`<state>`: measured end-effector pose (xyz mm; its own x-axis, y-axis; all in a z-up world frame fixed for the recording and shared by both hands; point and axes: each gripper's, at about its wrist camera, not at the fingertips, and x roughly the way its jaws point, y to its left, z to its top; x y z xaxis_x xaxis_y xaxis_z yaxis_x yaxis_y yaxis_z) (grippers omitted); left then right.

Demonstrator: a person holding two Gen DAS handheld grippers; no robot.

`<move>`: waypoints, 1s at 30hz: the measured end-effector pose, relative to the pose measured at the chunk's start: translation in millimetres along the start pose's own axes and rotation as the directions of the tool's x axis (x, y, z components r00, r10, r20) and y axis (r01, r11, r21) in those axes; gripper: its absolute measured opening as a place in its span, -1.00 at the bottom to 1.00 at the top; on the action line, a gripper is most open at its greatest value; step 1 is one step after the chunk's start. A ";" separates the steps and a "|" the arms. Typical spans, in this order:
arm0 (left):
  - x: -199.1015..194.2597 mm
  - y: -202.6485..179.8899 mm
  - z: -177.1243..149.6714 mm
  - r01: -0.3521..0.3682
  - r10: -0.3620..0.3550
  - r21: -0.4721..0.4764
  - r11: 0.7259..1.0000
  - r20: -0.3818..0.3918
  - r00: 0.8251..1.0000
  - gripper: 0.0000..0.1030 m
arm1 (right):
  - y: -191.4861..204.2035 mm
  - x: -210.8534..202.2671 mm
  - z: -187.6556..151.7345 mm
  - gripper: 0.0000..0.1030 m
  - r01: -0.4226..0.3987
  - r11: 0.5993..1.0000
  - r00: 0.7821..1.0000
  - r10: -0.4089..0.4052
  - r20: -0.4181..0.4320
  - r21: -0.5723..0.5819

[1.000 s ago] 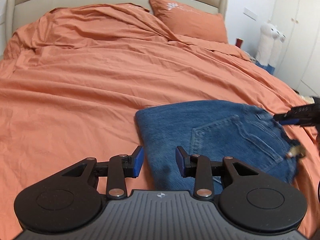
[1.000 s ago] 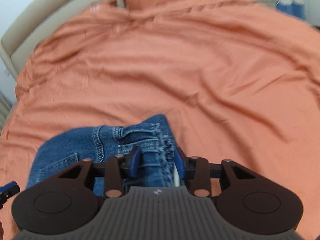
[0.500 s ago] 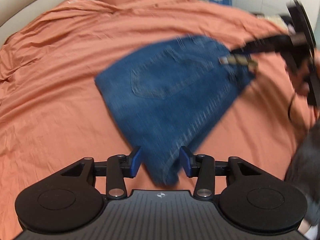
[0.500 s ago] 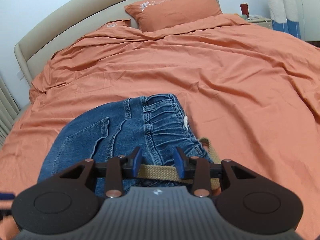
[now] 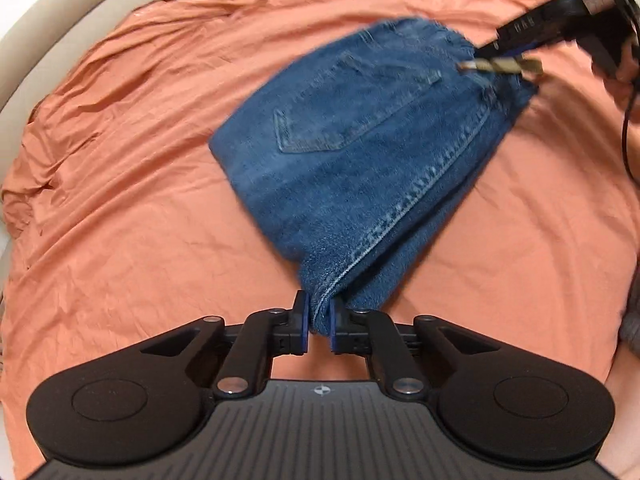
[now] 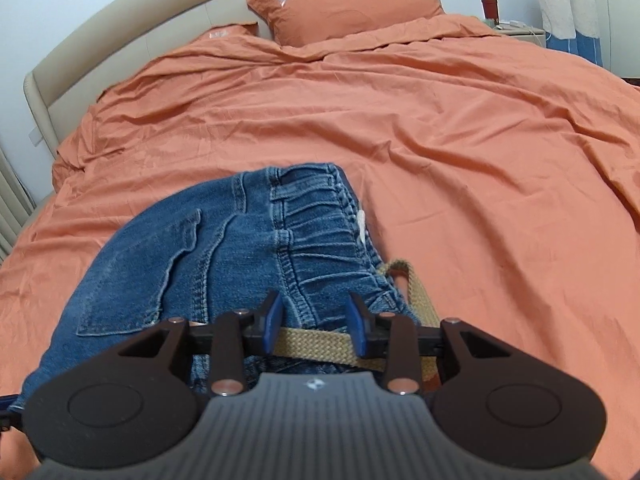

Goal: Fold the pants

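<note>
Folded blue jeans (image 5: 360, 140) lie on an orange bed cover (image 5: 140, 180), back pocket up. My left gripper (image 5: 320, 322) is shut on the folded bottom corner of the jeans. In the right wrist view the jeans (image 6: 224, 248) show their elastic waistband and a tan woven belt (image 6: 312, 342). My right gripper (image 6: 316, 316) has its jaws apart around the waistband, with the belt running across between the blue pads. The right gripper also shows in the left wrist view (image 5: 532, 36) at the waistband end.
An orange pillow (image 6: 344, 4) leans on a beige headboard (image 6: 120, 28) at the far end. A nightstand (image 6: 516, 30) with a red cup (image 6: 489, 6) stands at the back right. A dark cable (image 5: 628, 120) hangs at the right edge.
My left gripper has closed on the jeans' bottom corner; it was open before. The jeans have been pulled and stretched between the two grippers. The right gripper stays at the waistband.
</note>
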<state>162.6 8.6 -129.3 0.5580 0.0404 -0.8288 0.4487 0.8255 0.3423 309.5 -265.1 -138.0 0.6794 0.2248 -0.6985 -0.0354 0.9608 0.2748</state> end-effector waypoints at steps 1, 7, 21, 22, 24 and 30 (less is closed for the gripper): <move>7.1 -3.0 -1.8 0.008 -0.008 0.001 1.000 -0.024 1.000 -0.83 | 0.2 1.9 -0.4 -0.43 0.004 1.000 1.000 -0.004 -0.012 -0.004; 37.7 -5.6 -6.7 0.069 -0.076 -0.073 0.995 -0.095 0.993 -0.84 | -3.6 14.4 -4.0 -0.44 0.022 0.999 0.997 -0.024 -0.067 -0.031; -1.2 28.7 -11.5 0.130 -0.110 -0.304 0.944 0.080 0.991 -0.33 | 3.4 14.1 -2.5 -0.41 0.047 0.997 0.996 -0.051 -0.067 -0.054; -5.6 35.1 -12.7 0.143 -0.112 -0.336 0.931 0.111 0.988 -0.31 | 4.0 12.8 -2.3 -0.41 0.050 0.997 0.997 -0.053 -0.065 -0.051; -7.7 50.4 -13.7 0.166 -0.107 -0.412 0.896 0.162 0.981 -0.27 | 4.0 9.0 -2.4 -0.37 0.051 0.998 0.997 -0.054 -0.060 -0.037; -2.8 82.0 -6.4 0.164 -0.033 -0.563 0.810 0.236 0.971 -0.27 | 2.2 -10.9 -1.2 0.11 0.022 1.000 1.000 -0.022 -0.008 0.007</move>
<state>193.3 79.8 -101.7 0.6917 -0.1204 -0.7120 0.0616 0.9922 -0.1080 301.1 -265.2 -130.7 0.6738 0.2049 -0.7099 -0.0155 0.9645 0.2636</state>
